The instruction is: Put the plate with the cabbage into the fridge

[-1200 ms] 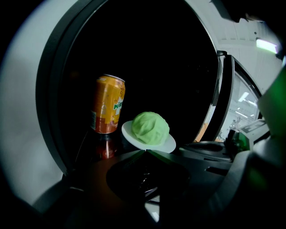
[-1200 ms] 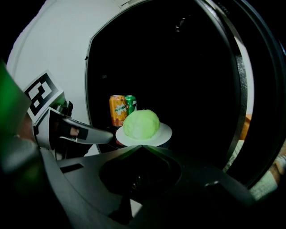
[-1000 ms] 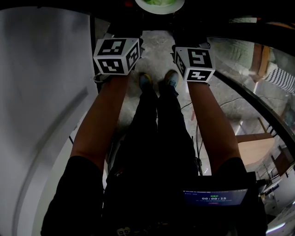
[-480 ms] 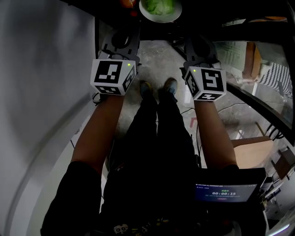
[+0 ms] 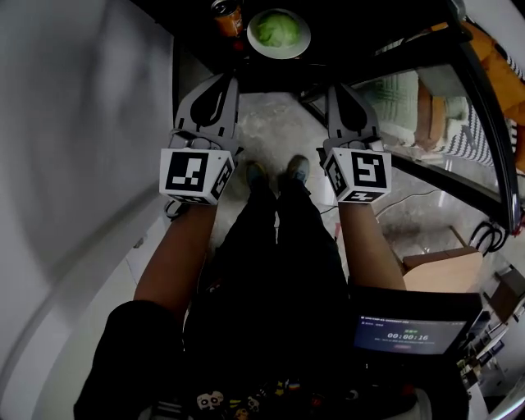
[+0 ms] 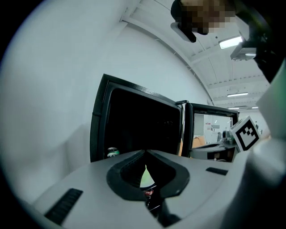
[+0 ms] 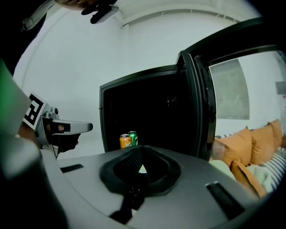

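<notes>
In the head view, the plate (image 5: pixel 302 44) with the cabbage (image 5: pixel 277 29) lay on the dark floor of the open fridge (image 5: pixel 369 37), just beside an orange can (image 5: pixel 228 18). The left gripper (image 5: pixel 227 79) and the right gripper (image 5: pixel 338 87) were held side by side short of the fridge, both apart from the plate. Each had its fingers together and carried nothing. Below them showed the person's forearms, legs and shoes (image 5: pixel 275 174). A lit screen (image 5: pixel 408 335) sat at the lower right, and a pale wall (image 5: pixel 82 123) filled the left.

In the left gripper view, the left gripper (image 6: pixel 144 153) pointed at the fridge (image 6: pixel 134 129). Its fingers met at the tips with nothing clamped. A sliver of pale green cabbage (image 6: pixel 146 177) showed through the gap behind them, and a can (image 6: pixel 112 152) stood at the fridge's lower left. The right gripper (image 6: pixel 245 134) showed at the right edge.

In the right gripper view, the right gripper (image 7: pixel 140 150) also had its fingers closed on nothing and faced the fridge (image 7: pixel 152 112). The door (image 7: pixel 201 98) stood swung open to the right. The orange can (image 7: pixel 125 141) and a green can (image 7: pixel 133 137) stood touching inside. The left gripper (image 7: pixel 56 127) appeared at the left, and orange cushions (image 7: pixel 250 138) lay beyond the door.
</notes>
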